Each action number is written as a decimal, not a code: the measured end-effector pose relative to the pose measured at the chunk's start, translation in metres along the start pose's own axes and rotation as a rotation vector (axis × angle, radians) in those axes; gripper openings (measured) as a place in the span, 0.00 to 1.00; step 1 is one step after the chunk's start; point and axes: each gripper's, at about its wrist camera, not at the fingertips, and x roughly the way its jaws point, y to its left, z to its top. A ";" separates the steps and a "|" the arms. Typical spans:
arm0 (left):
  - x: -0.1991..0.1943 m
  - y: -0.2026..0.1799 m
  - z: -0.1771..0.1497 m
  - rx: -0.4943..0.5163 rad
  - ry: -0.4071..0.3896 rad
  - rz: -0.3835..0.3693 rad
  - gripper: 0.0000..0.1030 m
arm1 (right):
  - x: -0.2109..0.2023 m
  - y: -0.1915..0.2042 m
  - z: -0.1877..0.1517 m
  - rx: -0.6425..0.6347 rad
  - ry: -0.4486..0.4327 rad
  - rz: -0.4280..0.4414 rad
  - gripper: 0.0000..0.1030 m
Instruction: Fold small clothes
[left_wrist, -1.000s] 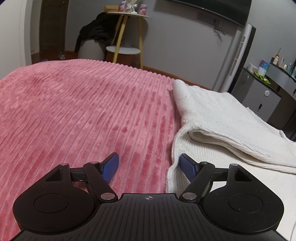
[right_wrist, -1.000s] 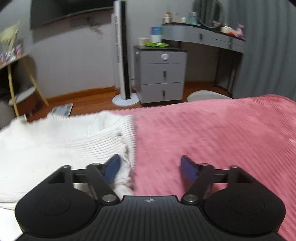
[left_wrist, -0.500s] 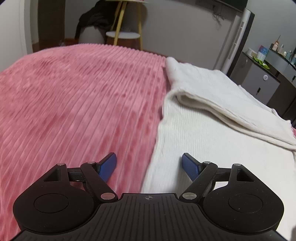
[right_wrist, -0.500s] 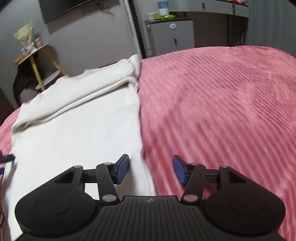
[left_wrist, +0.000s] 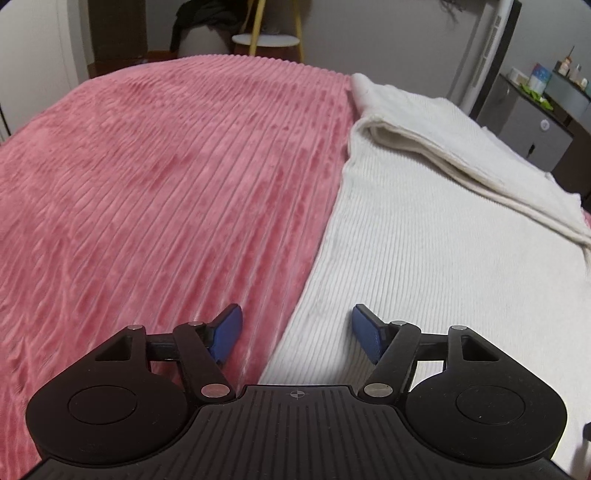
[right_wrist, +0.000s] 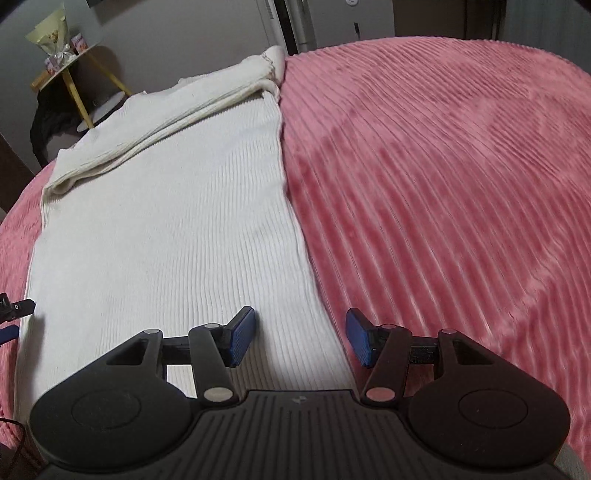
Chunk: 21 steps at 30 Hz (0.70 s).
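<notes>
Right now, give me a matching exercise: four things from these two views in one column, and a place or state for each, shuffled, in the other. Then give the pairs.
Column one:
1. Sweater
2. Blanket
3. Left gripper
4. Right gripper

Column two:
A. Open, astride the sweater's right edge
B. Pink and ribbed, under everything
C. White, lying flat with its far part folded over
D. Open, astride the sweater's left edge

Pairs: 1-C, 2-B, 3-D, 4-A
</notes>
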 end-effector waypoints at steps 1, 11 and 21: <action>-0.001 -0.001 -0.002 0.005 0.000 0.005 0.68 | -0.002 -0.001 -0.002 0.003 0.005 0.001 0.53; -0.008 -0.006 -0.011 0.047 -0.005 0.042 0.67 | -0.001 -0.006 -0.003 0.008 0.053 0.002 0.52; -0.011 -0.001 -0.013 0.018 0.015 0.018 0.67 | -0.004 -0.017 -0.004 0.028 0.110 0.047 0.49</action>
